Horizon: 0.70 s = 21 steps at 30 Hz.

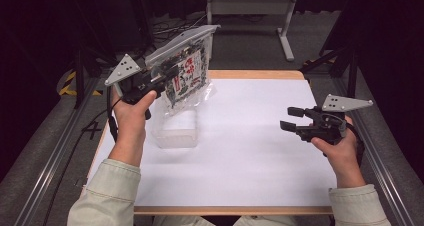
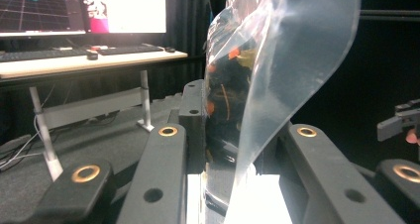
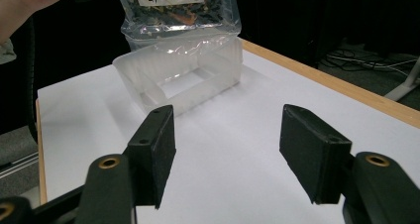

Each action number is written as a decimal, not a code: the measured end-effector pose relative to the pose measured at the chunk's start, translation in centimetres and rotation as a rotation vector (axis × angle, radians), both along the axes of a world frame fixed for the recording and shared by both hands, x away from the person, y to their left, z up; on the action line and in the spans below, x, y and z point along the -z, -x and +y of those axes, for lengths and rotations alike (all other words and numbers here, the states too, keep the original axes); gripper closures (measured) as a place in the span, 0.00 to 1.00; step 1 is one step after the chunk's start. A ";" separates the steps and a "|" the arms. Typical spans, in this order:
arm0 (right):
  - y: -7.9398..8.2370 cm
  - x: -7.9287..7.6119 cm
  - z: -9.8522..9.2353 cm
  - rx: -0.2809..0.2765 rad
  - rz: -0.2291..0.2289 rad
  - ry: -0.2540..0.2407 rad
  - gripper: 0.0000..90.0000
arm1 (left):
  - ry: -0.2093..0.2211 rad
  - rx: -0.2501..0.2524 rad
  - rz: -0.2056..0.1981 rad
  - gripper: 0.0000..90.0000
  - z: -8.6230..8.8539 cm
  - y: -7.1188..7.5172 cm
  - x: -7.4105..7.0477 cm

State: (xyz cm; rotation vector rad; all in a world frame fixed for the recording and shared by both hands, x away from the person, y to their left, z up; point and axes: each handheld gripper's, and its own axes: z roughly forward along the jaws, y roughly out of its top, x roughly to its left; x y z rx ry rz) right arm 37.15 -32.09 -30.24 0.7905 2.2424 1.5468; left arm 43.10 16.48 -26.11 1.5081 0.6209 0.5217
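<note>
Left hand-held gripper (image 1: 167,76) clamps a clear plastic bag (image 1: 187,73) with illegible red-and-black label above a translucent rectangular container (image 1: 175,131) on the white tabletop (image 1: 250,151); right hand-held gripper (image 1: 292,118) gapes, holding nothing.

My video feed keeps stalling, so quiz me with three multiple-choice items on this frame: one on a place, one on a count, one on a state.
1. Where is the clear plastic bag with the printed label?
A. Held up over the translucent rectangular plastic container
B. Flat on the table's right half
C. Inside the right gripper

2. How many translucent containers stand on the white table top?
A. One
B. Two
C. Three

3. How is the right gripper?
A. Shut on the bag
B. Open, holding nothing
C. Shut on the container

Key: 1 A, the left gripper pinches the bag above the container; 2 A, one container is there; 3 B, its jaws stand apart over bare table.
</note>
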 end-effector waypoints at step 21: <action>-0.2 0.5 0.4 -0.015 0.017 0.007 0.44 | -0.018 -0.066 0.038 0.80 1.8 -1.6 2.6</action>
